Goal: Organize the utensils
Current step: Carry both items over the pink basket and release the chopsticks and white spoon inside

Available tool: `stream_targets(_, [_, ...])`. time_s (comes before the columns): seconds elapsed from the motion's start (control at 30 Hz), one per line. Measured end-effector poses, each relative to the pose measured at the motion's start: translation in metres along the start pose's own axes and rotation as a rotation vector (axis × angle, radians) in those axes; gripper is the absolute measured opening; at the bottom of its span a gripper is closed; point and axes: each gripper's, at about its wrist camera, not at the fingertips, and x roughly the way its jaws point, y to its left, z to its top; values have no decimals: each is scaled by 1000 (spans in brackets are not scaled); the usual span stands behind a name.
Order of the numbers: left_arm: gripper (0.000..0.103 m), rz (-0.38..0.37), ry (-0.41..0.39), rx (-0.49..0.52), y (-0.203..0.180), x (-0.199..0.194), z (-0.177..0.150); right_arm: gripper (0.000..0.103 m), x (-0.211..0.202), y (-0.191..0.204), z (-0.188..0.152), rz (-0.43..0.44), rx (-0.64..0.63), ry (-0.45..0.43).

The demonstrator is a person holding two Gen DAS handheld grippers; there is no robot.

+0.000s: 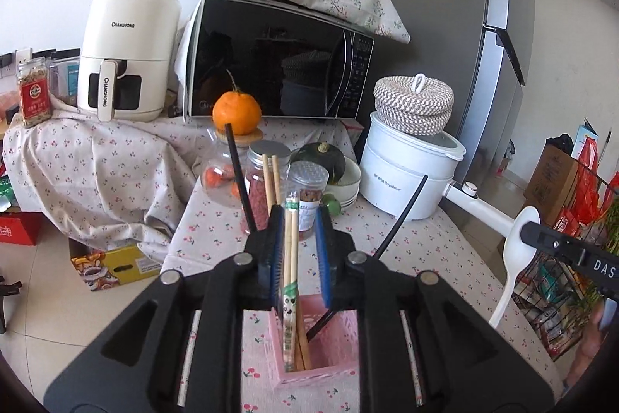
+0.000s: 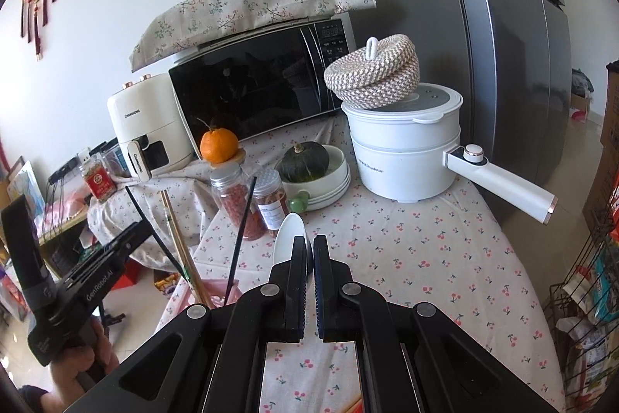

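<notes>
A pink crate (image 1: pixel 325 355) stands on the table right below my left gripper (image 1: pixel 298 215). It holds wooden chopsticks (image 1: pixel 271 177), two black chopsticks (image 1: pixel 402 215) and a wrapped pair of chopsticks (image 1: pixel 291 258). The wrapped pair stands between my left jaws, which are open around it with gaps on both sides. My right gripper (image 2: pixel 309 242) is shut on a white plastic spoon (image 2: pixel 288 235), held above the table; the spoon also shows in the left wrist view (image 1: pixel 516 254). The crate shows at the left of the right wrist view (image 2: pixel 211 291).
On the floral tablecloth (image 2: pixel 406 258) stand jars (image 2: pixel 238 200), an orange (image 1: pixel 236 113), bowls holding a green squash (image 2: pixel 305 161), a white electric pot (image 2: pixel 406 157) with a woven basket on it, a microwave (image 1: pixel 278 60), an air fryer (image 1: pixel 127 57). A wire rack (image 2: pixel 588 297) is on the right.
</notes>
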Motion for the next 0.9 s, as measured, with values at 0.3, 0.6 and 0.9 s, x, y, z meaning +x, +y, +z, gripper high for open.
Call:
stream_targets(0.3, [58, 23, 233, 22, 15, -12, -10, 4, 6, 40, 9, -37, -14, -137])
stream_targets(0.6, [73, 79, 439, -2, 40, -11, -34, 4, 26, 81, 4, -87, -81, -218])
stream_targets(0.9, [75, 58, 475, -15, 44, -11, -37, 4, 56, 103, -17, -156, -187, -200])
